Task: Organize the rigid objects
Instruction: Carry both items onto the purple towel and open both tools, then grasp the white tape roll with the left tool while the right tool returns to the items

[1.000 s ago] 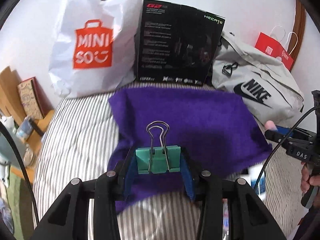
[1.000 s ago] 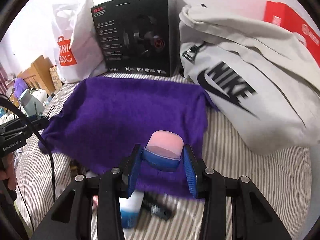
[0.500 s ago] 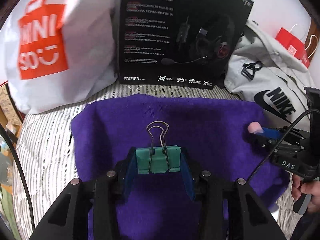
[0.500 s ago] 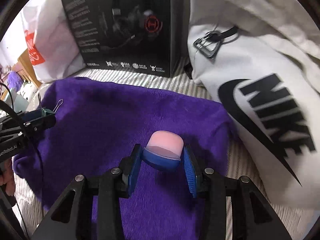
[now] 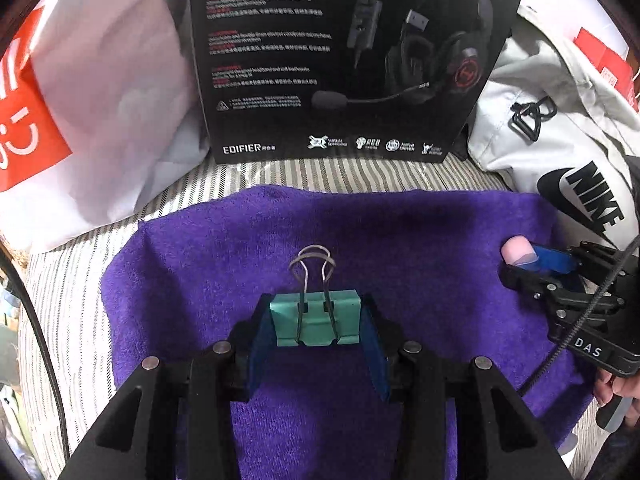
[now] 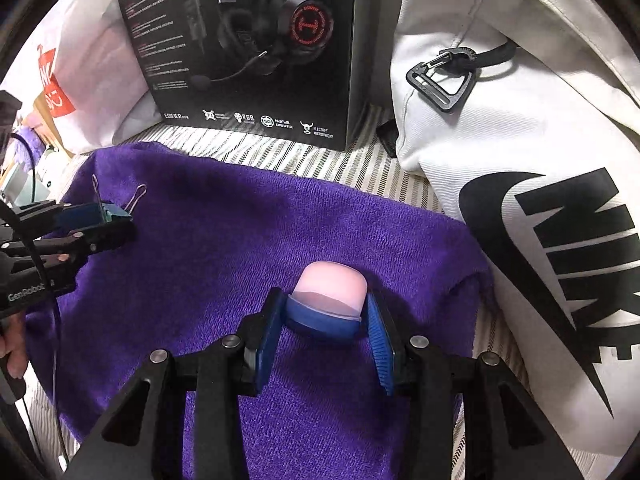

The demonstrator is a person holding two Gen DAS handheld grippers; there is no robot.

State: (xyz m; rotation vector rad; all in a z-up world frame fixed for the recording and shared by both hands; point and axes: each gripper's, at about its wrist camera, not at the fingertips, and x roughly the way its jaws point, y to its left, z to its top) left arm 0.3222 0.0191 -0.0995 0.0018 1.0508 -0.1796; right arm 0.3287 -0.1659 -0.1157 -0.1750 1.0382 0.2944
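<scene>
Striped bedding (image 5: 80,280) runs under a purple towel (image 5: 400,240), with a black headset box (image 5: 340,60), a white shopping bag (image 5: 112,100) and a pale Nike bag (image 6: 520,200) crowded along the back. I have both claws over the towel, each loaded: my left gripper (image 5: 316,328) is clamped on a teal binder clip (image 5: 314,322) with its wire handles pointing forward, and my right gripper (image 6: 326,320) is closed on a blue tube with a pink cap (image 6: 330,300), cap forward. I judge this the placing step, with both items carried above the cloth. Next I need to lower each one onto the towel, well apart, and only then spread the fingers.
</scene>
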